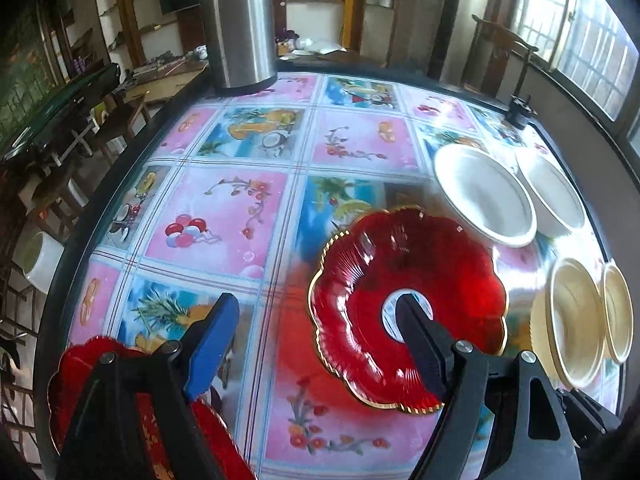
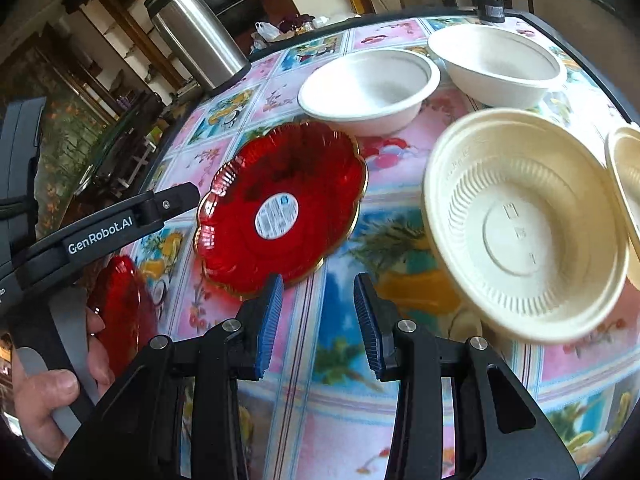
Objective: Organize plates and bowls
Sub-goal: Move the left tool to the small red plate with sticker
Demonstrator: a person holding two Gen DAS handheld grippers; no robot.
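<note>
A red scalloped plate (image 1: pixel 404 272) with a gold rim and a white sticker lies on the table; it also shows in the right wrist view (image 2: pixel 280 208). My left gripper (image 1: pixel 316 320) is open, its right finger over the plate's centre, its left finger beside it. A second red plate (image 1: pixel 80 368) lies at the near left edge (image 2: pixel 120 308). Two white bowls (image 2: pixel 368 88) (image 2: pixel 496 64) stand behind. Two cream bowls (image 2: pixel 524 224) (image 2: pixel 628 184) sit at right. My right gripper (image 2: pixel 318 312) is open and empty, above the tablecloth between the red plate and the cream bowl.
A tall steel thermos (image 1: pixel 240 24) stands at the table's far edge. A small black object (image 1: pixel 520 112) sits at the far right rim. The round table (image 1: pixel 224 216) has a colourful fruit-print cloth. A wooden chair (image 1: pixel 500 56) stands beyond.
</note>
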